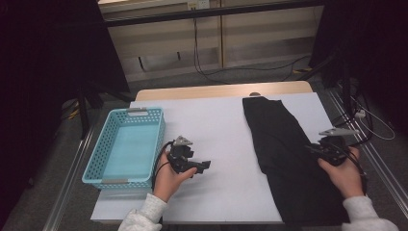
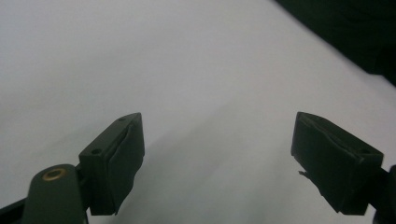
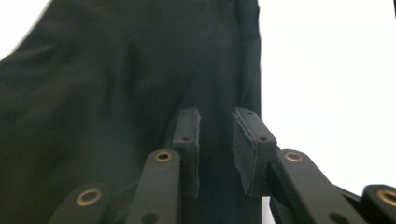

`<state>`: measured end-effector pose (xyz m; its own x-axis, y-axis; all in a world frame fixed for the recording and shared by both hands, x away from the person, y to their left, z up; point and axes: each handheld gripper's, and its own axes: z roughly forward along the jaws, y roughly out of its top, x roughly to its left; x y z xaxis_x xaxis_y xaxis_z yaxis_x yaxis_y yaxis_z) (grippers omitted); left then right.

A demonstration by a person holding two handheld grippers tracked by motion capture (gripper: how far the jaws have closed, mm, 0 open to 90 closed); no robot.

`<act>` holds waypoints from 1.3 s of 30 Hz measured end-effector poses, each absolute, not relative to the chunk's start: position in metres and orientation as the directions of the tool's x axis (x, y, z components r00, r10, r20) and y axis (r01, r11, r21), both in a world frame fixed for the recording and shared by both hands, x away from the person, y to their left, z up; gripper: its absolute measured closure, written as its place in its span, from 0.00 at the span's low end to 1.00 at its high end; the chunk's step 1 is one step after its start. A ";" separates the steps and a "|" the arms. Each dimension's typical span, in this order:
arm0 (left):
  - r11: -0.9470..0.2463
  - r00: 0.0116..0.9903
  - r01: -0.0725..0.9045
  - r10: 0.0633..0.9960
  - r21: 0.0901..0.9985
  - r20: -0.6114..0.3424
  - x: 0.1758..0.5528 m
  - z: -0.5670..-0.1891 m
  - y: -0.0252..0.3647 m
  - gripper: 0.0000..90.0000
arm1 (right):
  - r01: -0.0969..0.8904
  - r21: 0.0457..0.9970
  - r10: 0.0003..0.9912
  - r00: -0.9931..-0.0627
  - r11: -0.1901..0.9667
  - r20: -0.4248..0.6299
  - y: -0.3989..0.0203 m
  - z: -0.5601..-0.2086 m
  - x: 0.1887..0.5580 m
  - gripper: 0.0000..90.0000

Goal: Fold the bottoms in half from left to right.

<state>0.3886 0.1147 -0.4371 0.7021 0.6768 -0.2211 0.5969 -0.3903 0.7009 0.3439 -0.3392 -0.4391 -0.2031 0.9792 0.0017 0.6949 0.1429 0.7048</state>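
Observation:
A black cloth (image 1: 281, 144) lies folded in a long strip down the right half of the white table (image 1: 211, 120). My right gripper (image 1: 315, 148) hovers over the cloth's right edge, held in the person's right hand. In the right gripper view its jaws (image 3: 217, 135) stand a little apart, with nothing pinched between them and the dark cloth (image 3: 93, 93) beneath. My left gripper (image 1: 204, 166) rests low over bare table at the centre left. Its jaws (image 2: 217, 158) are spread wide and hold nothing. A corner of the cloth (image 2: 355, 28) shows far off in the left gripper view.
A light blue plastic basket (image 1: 96, 159) stands at the table's left edge, nothing in it. The table's wooden far edge (image 1: 221, 90) lies beyond the white sheet. Cables (image 1: 370, 120) trail on the floor at the right, and dark stands flank the table.

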 end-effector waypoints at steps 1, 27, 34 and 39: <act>-0.390 0.703 0.595 0.676 0.703 -0.221 0.389 -0.437 0.115 0.19 | 0.699 0.701 0.983 -0.184 0.140 -0.012 -0.339 -0.441 0.351 0.79; -0.388 0.692 0.611 0.686 0.690 -0.227 0.390 -0.442 0.122 0.18 | 0.711 0.665 0.972 -0.210 0.227 -0.108 -0.337 -0.441 0.389 0.70; -0.393 0.685 0.615 0.696 0.683 -0.216 0.390 -0.443 0.124 0.15 | 0.652 0.727 0.961 -0.275 0.215 -0.037 -0.286 -0.435 0.420 0.49; -0.386 0.675 0.621 0.706 0.683 -0.214 0.389 -0.443 0.126 0.14 | 0.637 0.743 0.947 -0.322 0.205 0.015 -0.244 -0.439 0.442 0.39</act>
<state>0.3892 0.1263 -0.4434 0.6749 0.7060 -0.2145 0.6206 -0.3859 0.6826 0.4421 -0.2436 -0.4388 -0.3224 0.9465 0.0146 0.6367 0.2054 0.7432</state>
